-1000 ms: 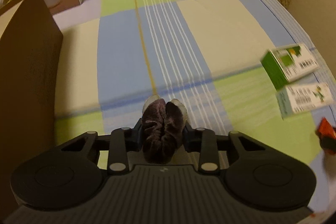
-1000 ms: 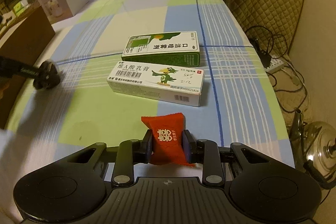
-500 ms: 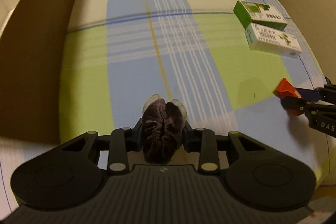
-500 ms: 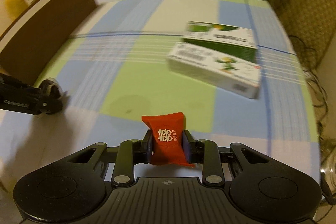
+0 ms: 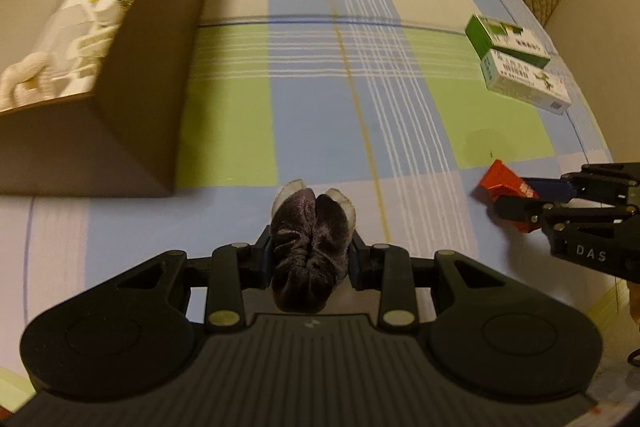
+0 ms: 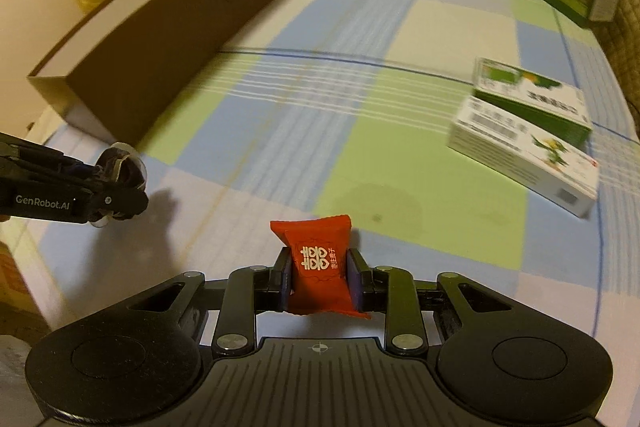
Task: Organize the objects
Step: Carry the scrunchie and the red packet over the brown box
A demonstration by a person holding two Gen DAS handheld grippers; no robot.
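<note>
Here, in the left wrist view, the left tool (image 5: 311, 223) pinches a dark velvet scrunchie (image 5: 308, 251) above the checked worktop (image 5: 320, 115), a brown box (image 5: 136, 75) ahead to its left. In the right wrist view, the right tool (image 6: 319, 277) clamps a red candy packet (image 6: 318, 263); two medicine cartons (image 6: 528, 131) lie well ahead to its right.

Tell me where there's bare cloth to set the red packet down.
Widest free patch: the checked cloth between the brown box and the two cartons. Crowded at the right edge by the cartons, and inside the brown box.
</note>
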